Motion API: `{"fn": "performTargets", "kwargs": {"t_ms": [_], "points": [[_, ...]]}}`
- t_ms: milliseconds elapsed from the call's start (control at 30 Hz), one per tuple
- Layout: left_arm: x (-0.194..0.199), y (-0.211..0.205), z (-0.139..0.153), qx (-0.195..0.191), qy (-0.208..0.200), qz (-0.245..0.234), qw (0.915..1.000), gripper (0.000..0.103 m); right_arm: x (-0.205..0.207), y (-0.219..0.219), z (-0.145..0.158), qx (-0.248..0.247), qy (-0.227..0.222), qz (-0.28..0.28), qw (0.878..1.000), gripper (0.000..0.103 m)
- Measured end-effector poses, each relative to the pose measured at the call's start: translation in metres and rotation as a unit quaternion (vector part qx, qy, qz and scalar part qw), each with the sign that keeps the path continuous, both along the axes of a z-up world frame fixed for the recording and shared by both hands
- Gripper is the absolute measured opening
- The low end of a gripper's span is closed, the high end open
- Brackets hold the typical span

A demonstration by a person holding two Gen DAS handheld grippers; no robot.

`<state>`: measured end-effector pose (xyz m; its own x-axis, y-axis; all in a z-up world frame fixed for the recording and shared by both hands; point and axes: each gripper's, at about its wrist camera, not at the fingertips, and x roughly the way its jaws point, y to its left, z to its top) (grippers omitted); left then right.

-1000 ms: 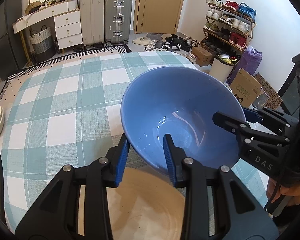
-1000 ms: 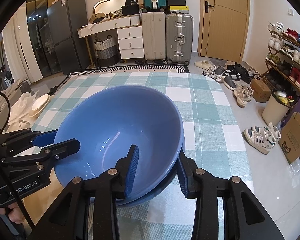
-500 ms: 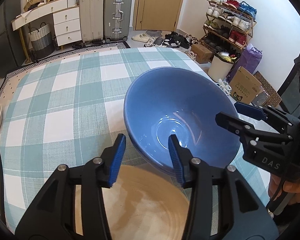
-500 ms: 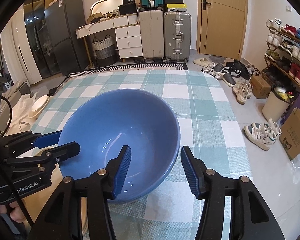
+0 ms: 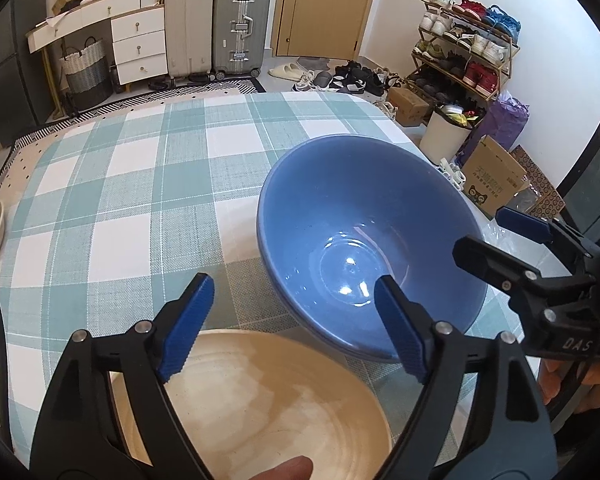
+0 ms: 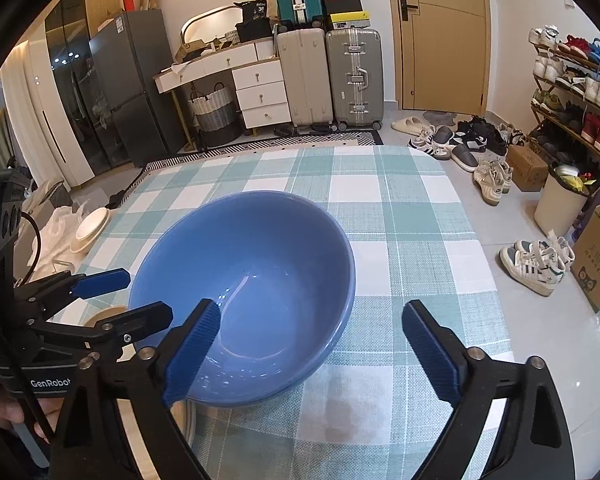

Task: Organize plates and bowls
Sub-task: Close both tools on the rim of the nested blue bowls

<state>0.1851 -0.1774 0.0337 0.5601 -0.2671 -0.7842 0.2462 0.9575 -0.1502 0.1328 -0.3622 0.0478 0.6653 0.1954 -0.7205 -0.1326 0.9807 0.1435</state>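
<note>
Opening both sets of jaws now; nothing pinched. Left gripper (image 5: 290, 324) and right gripper (image 6: 310, 346) are released, each straddling the near rim of the blue bowl (image 5: 364, 248). It sits nested on a second one on the checked tablecloth (image 5: 112, 184), frame centre. Tan plate (image 5: 260, 400) lies lower frame, nearest my left.

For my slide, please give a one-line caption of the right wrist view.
Right hand-held gripper, jaws opening, releases the blue bowl onto the checked tablecloth; nothing is held.
</note>
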Motion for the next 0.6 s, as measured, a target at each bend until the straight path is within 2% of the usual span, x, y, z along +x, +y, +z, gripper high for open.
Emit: {"fn": "performTargets", "kwargs": {"t_ms": [133, 600], "points": [[0.001, 0.001, -0.002, 0.002, -0.003, 0.010, 0.9999, 0.101, 0.000, -0.002, 0.000, 0.005, -0.003, 0.001, 1.000, 0.102], [0.017, 0.012, -0.014, -0.002, 0.011, 0.030, 0.9995, 0.101, 0.006, -0.014, -0.010, 0.023, 0.008, -0.009, 1.000, 0.102]]}}
